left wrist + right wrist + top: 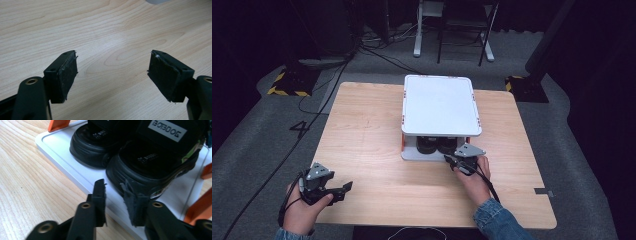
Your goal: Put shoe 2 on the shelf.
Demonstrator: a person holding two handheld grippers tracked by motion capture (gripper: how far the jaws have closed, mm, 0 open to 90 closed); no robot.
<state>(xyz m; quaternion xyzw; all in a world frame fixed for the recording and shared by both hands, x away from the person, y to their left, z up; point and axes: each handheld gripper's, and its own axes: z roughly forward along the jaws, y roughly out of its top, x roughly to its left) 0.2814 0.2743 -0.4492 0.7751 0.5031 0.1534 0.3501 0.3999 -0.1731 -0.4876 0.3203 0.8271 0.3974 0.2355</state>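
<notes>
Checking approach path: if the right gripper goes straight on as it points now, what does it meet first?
Probably the heel of the nearer black shoe on the white shelf; the right gripper already has its fingers at it, with a narrow gap.

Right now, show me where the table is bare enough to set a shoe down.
Bare wood runs left of the rack, out to the table edge, and along the near edge between the left gripper and right gripper. It is crowded at the rack's front, where the shoes sit.
</notes>
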